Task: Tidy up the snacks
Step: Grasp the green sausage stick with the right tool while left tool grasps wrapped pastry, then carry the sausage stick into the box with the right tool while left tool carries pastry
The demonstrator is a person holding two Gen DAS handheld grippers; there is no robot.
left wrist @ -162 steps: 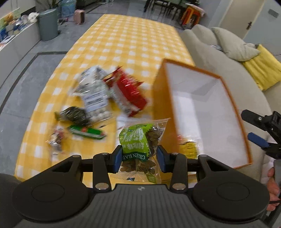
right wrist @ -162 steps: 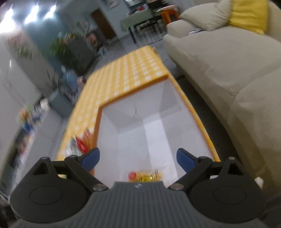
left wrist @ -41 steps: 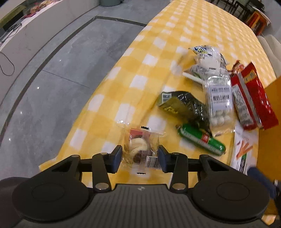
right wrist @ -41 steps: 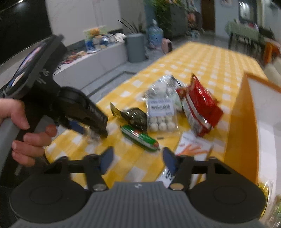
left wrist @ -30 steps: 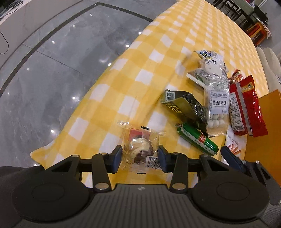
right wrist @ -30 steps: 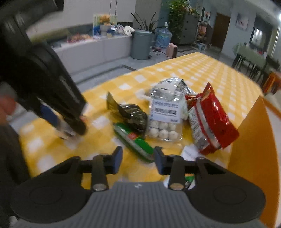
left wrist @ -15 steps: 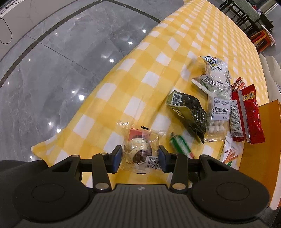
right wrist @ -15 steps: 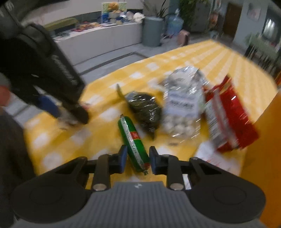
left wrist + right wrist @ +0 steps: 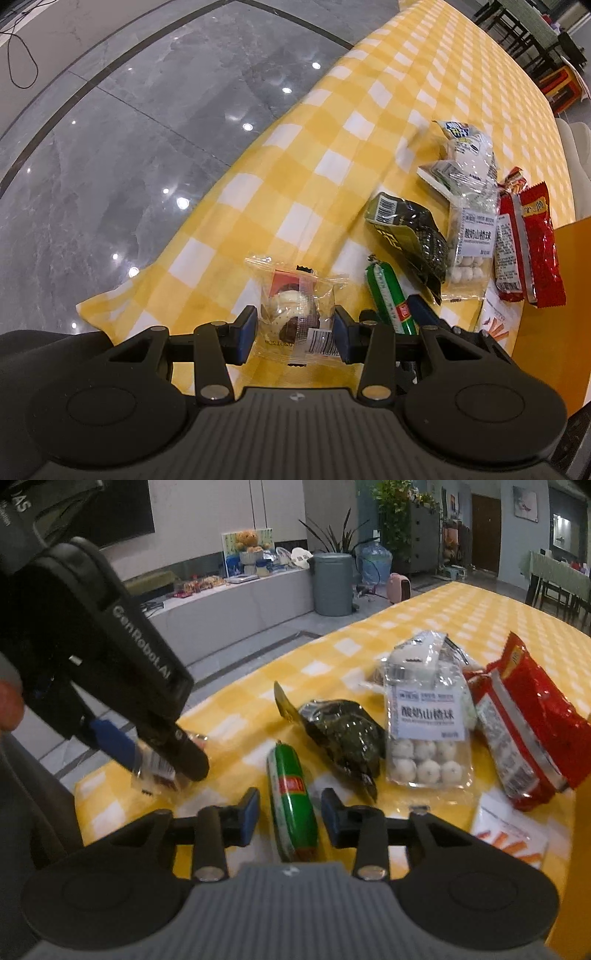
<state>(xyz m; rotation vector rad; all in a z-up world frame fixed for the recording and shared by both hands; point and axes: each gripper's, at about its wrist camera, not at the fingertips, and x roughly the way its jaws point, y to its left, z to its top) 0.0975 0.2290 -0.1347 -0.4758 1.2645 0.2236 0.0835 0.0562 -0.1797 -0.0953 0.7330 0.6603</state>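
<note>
Left wrist view: the left gripper (image 9: pixel 294 329) is clamped on a clear-wrapped pastry (image 9: pixel 295 312) low in the centre of the frame, near the corner of the yellow checked tablecloth (image 9: pixel 332 155). Right wrist view, bottom middle: the right gripper (image 9: pixel 289 816) has its jaws either side of the green sausage stick (image 9: pixel 292 805). They've just been opening and aren't pressing it. A dark seaweed pack (image 9: pixel 343 738) and a bag of yogurt hawthorn balls (image 9: pixel 428 731) lie further right.

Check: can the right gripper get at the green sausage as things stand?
Probably yes. The right gripper already straddles the green sausage, pads either side with small gaps, having just reopened. The left gripper is busy off to the side on the clear-wrapped pastry.
</note>
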